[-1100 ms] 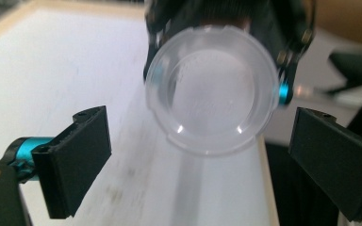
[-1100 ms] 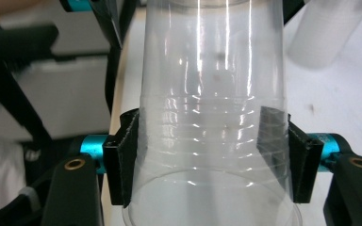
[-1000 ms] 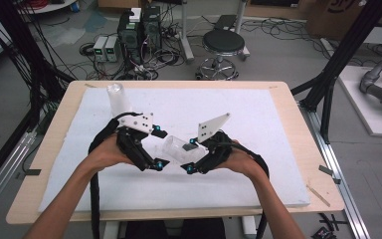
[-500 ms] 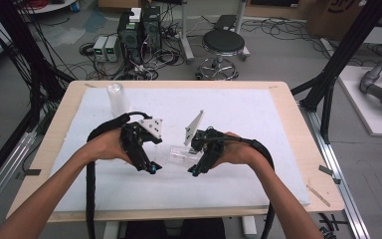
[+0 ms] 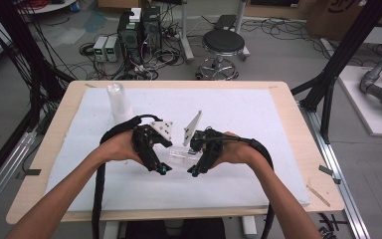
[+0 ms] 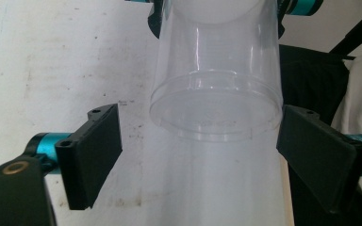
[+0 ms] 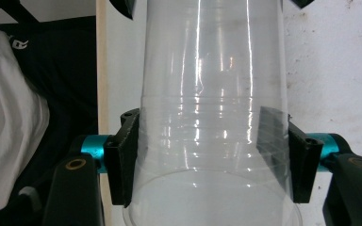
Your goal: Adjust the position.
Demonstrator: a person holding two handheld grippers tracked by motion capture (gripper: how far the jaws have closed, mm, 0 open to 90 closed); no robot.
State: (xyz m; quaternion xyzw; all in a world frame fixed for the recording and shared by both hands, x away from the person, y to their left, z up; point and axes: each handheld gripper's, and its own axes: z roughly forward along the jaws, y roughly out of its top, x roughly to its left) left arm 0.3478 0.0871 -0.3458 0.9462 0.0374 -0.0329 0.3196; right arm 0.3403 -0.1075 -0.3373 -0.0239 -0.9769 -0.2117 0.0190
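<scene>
Left claw [image 6: 198,155], closing in, brackets one clear cup [image 5: 179,154], untouched; right claw [image 7: 212,155] clamps it.

The cup [image 5: 179,155] between my two tools is clear, colourless plastic with faint ringed ridges. My left hand-held gripper [image 5: 163,170] is black with teal fittings and a pale grey plate; my right hand-held gripper [image 5: 193,173] matches it. Under the cup, the counter [image 5: 288,107] shows a light wood rim around a white, faintly speckled mat [image 5: 238,109]. Beyond the cup stands a stack of clear cups [image 5: 119,102].
</scene>
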